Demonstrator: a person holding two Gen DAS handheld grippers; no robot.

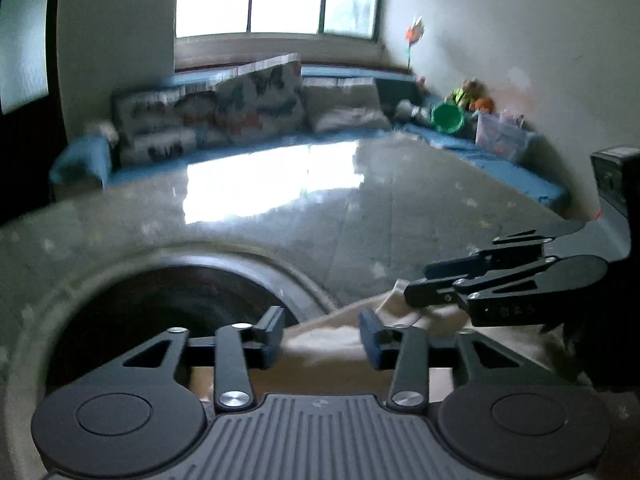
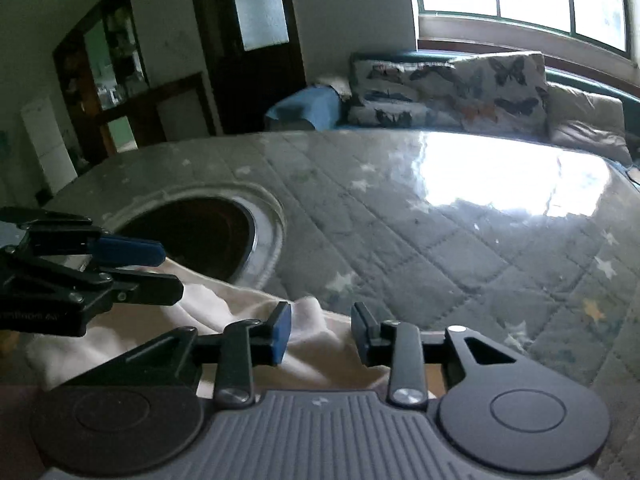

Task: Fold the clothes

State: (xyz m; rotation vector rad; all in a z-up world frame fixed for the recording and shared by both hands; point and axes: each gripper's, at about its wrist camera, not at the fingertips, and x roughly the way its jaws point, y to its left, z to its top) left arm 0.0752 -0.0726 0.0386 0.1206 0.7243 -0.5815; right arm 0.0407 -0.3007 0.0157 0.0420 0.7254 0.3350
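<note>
A cream-white garment (image 2: 208,320) lies bunched on the near edge of a glossy quilted table (image 2: 400,232); it also shows in the left wrist view (image 1: 332,332). My left gripper (image 1: 322,334) is open just above the cloth, nothing between its fingers. My right gripper (image 2: 320,332) is open too, fingers over the garment's right edge. In the left wrist view the right gripper (image 1: 416,284) comes in from the right over the cloth. In the right wrist view the left gripper (image 2: 170,270) comes in from the left, above the cloth.
A round dark opening with a raised rim (image 2: 200,236) is sunk in the table just beyond the garment, also in the left wrist view (image 1: 168,304). Behind the table are a blue bench with butterfly cushions (image 2: 452,92), a green bucket (image 1: 447,117) and a plastic box (image 1: 502,136).
</note>
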